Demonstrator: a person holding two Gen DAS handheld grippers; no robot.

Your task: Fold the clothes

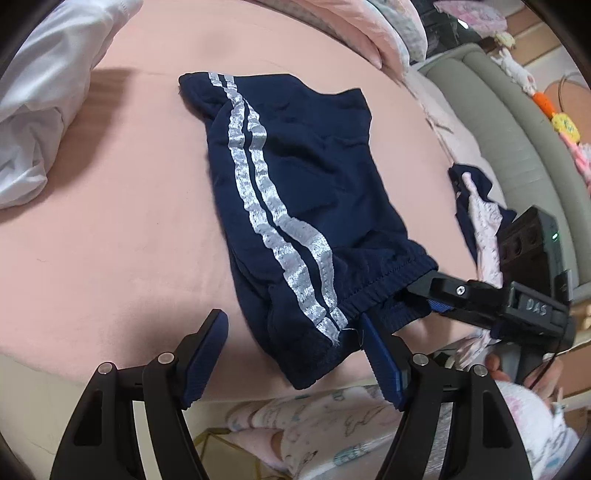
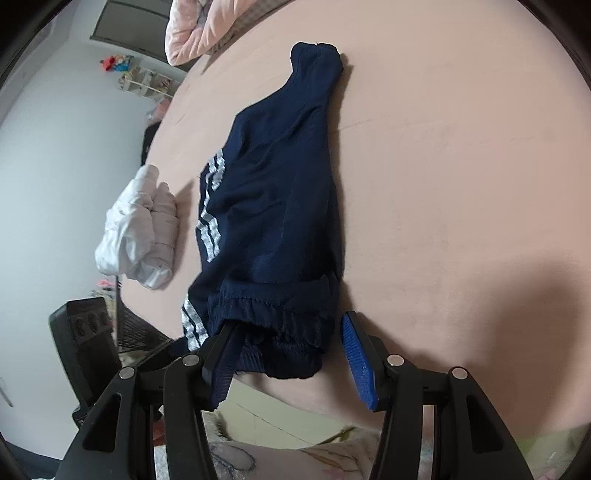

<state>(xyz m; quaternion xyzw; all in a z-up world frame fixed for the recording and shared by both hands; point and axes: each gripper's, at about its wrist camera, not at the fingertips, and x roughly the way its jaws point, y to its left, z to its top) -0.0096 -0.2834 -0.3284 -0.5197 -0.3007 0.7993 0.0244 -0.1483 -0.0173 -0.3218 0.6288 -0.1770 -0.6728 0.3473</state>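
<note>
Navy track pants (image 1: 314, 192) with two silver side stripes lie folded lengthwise on the pink bed sheet (image 1: 129, 229), waistband toward the near edge. My left gripper (image 1: 295, 354) is open, and the striped waistband corner lies between its blue pads. In the right wrist view the pants (image 2: 277, 206) stretch away from me. My right gripper (image 2: 290, 354) is open around the elastic waistband, its left finger (image 2: 225, 354) tucked into the waistband folds. That same finger (image 1: 436, 291) shows in the left wrist view, poking into the waistband from the right.
A crumpled white garment (image 1: 37, 110) (image 2: 136, 229) lies left of the pants. A pink quilt (image 1: 362, 33) is bunched at the far end. A navy and pink garment (image 1: 476, 206) hangs over the bed's right edge by a grey padded frame (image 1: 517, 122). A person's patterned sleeve (image 1: 332, 424) is below.
</note>
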